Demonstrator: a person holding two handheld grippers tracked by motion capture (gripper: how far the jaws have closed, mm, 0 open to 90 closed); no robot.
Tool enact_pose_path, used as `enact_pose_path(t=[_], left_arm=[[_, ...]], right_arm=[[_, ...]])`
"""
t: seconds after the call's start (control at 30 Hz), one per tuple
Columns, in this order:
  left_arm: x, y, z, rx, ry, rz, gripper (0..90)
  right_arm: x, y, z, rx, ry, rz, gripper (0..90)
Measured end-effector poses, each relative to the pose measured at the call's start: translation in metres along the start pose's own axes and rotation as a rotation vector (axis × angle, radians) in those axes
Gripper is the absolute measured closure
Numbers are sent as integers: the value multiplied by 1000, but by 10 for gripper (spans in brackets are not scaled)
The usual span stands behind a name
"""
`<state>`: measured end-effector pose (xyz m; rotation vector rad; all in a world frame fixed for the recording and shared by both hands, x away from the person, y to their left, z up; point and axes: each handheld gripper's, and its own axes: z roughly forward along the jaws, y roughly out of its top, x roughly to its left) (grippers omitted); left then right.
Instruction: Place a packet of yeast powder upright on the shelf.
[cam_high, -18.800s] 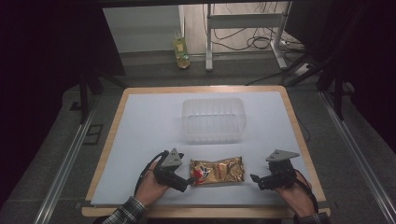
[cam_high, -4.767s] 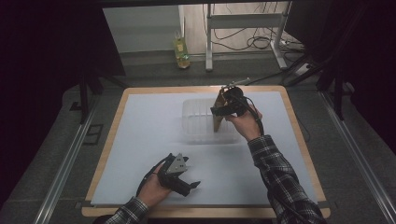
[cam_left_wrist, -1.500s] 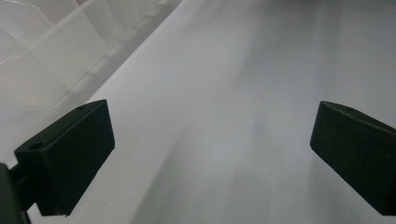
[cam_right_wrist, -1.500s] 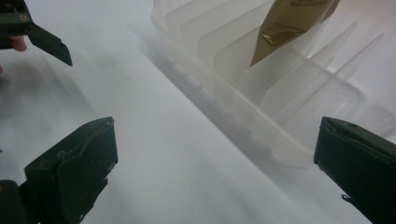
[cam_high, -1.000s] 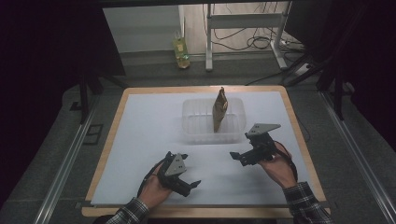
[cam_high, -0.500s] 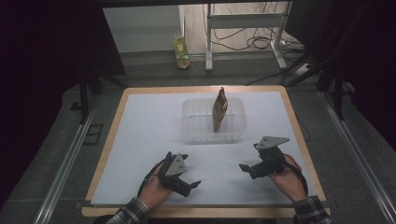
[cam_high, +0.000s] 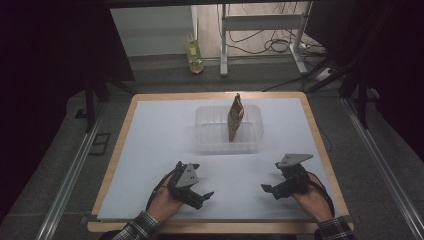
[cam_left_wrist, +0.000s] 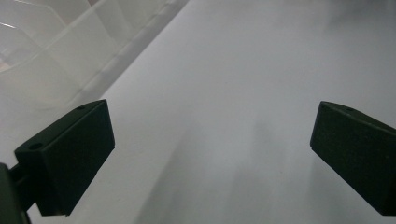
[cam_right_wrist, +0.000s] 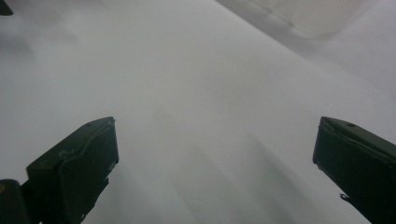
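While your 2 grippers rest low at the near edge of the table (cam_high: 150, 150), the main work looks finished. The brown snack packet (cam_high: 235, 117) stands on its edge inside the clear plastic container (cam_high: 252, 135), leaning a little, with its top above the rim. It is well apart from both pairs of fingers, far ahead of them toward the back of the table.

Your left gripper (cam_high: 201, 196) lies just above the white surface with its jaws wide apart and nothing between them. In the left gripper view the 2 black fingers (cam_left_wrist: 65, 158) stand at the 2 sides and you see bare white table between them; a corner of the container (cam_left_wrist: 51, 56) is ahead and to the left of the fingers.

Your right gripper (cam_high: 270, 190) is the same: jaws spread, nothing held. In the right gripper view the fingers (cam_right_wrist: 74, 163) frame bare table, and the container edge (cam_right_wrist: 308, 16) is far ahead, to the right of them.

I judge that the placing step is done, because the packet is in the container and neither gripper touches it. What could be left is small: you may want to lay the packet flat if it must not stand, but the pictures do not tell if this is needed.
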<state>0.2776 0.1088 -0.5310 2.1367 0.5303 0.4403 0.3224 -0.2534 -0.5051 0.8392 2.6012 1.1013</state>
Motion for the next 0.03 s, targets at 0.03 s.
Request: enact_pose_path(t=[0.03], left_arm=[[0,0,0,0,2,0,0]], right_arm=[[0,0,0,0,0,0,3]])
